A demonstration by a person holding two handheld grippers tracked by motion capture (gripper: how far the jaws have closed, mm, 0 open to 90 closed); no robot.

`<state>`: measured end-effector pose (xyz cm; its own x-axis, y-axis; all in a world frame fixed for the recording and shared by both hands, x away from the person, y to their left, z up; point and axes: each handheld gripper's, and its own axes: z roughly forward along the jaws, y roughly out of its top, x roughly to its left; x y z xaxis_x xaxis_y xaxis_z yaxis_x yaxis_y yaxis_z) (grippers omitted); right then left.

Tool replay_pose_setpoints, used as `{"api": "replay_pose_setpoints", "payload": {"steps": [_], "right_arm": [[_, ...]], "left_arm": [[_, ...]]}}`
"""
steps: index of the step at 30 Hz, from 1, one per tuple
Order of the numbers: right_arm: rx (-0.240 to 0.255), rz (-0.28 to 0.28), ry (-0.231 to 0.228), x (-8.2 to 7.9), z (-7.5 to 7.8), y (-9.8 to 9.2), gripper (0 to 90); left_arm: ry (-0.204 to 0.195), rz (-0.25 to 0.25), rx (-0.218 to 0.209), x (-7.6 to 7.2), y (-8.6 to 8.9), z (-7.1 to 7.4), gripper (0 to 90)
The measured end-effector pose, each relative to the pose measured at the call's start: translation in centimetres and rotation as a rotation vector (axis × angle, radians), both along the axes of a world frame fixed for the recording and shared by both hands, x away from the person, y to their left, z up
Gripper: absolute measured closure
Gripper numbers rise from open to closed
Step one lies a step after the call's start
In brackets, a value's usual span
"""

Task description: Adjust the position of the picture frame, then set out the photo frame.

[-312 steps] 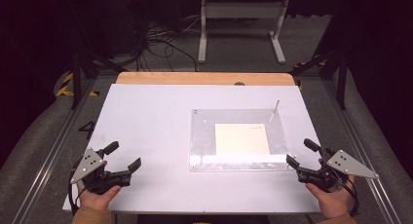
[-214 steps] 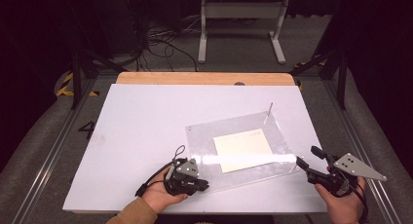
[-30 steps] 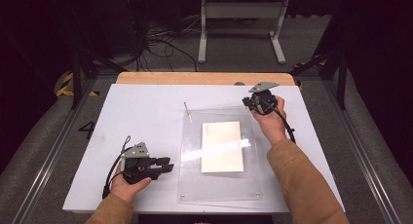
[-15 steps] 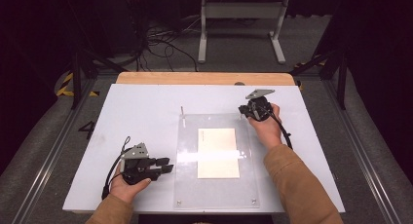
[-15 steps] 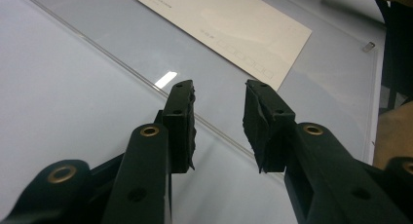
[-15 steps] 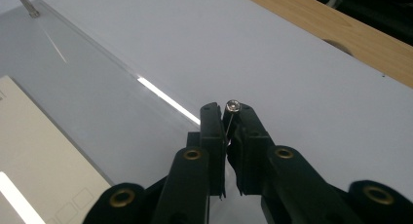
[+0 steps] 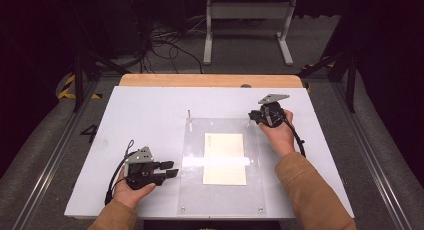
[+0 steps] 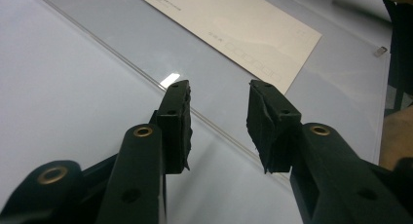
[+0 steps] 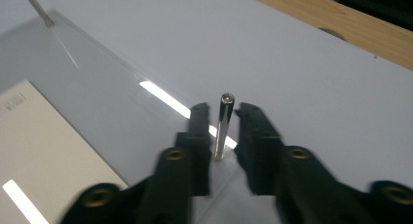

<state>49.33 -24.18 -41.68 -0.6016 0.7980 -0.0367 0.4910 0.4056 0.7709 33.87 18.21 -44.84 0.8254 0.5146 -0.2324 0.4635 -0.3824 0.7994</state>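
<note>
On the white table top [image 7: 150, 115], the left gripper [image 7: 169, 169] rests near the front left in the person's hand, its tips pointing at the left edge of the clear acrylic sheet [image 7: 222, 197]; in the left gripper view its jaws have just been opening and stand spread with nothing between them, hovering just over that edge. The sheet lies flat in the middle of the table with a cream paper card [image 7: 224, 158] under or inside it and a thin metal pin [image 7: 189, 114] upright at its far left corner. At the far right corner the right gripper [image 7: 255, 117] straddles a second upright pin [image 9: 224, 124]; its jaws have just been opening, and a narrow gap shows on either side of the pin.
</note>
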Motion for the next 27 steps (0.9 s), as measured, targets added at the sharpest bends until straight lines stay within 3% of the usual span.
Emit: {"api": "replay_pose_setpoints", "payload": {"steps": [2, 4, 6, 10, 14, 16, 18, 20, 25, 27], "right_arm": [[0.057, 0.014, -0.003, -0.3, 0.4, -0.3, 60.3], [0.076, 0.030, -0.039, -0.9, 1.0, -0.6, 55.3], [0.126, 0.032, -0.044, -1.3, 1.3, -1.1, 47.5], [0.204, 0.073, -0.045, -1.7, 1.4, -2.4, 47.1], [0.175, 0.151, -0.088, -1.3, 1.1, -3.0, 58.0], [0.159, 0.143, -0.106, -1.0, 0.8, -2.9, 58.4], [0.150, 0.129, -0.106, -0.6, 0.4, -2.6, 67.6], [0.137, 0.128, -0.087, -0.3, 0.2, -2.2, 67.8], [0.093, 0.115, -0.075, 0.5, -0.4, -1.3, 63.5], [0.100, 0.103, -0.071, 0.8, -0.6, -1.3, 63.6]], "left_arm": [[-0.008, 0.015, 0.001, 0.0, 0.0, 0.0, 57.6], [-0.023, 0.024, -0.003, 0.0, 0.1, 0.1, 55.2], [-0.045, 0.039, 0.001, -0.2, 0.2, 0.3, 53.1], [-0.070, 0.045, -0.006, -0.3, 0.2, 0.5, 51.3], [-0.080, 0.051, -0.016, -0.4, 0.2, 0.6, 50.6], [-0.088, 0.050, -0.013, -0.5, 0.2, 0.6, 50.4], [-0.100, 0.053, -0.003, -0.5, 0.3, 0.6, 50.3], [-0.089, 0.054, -0.016, -0.6, 0.3, 0.6, 50.2], [-0.094, 0.057, -0.005, -1.0, 0.7, 0.5, 50.1], [-0.092, 0.065, -0.006, -1.1, 0.9, 0.5, 50.0]]}}
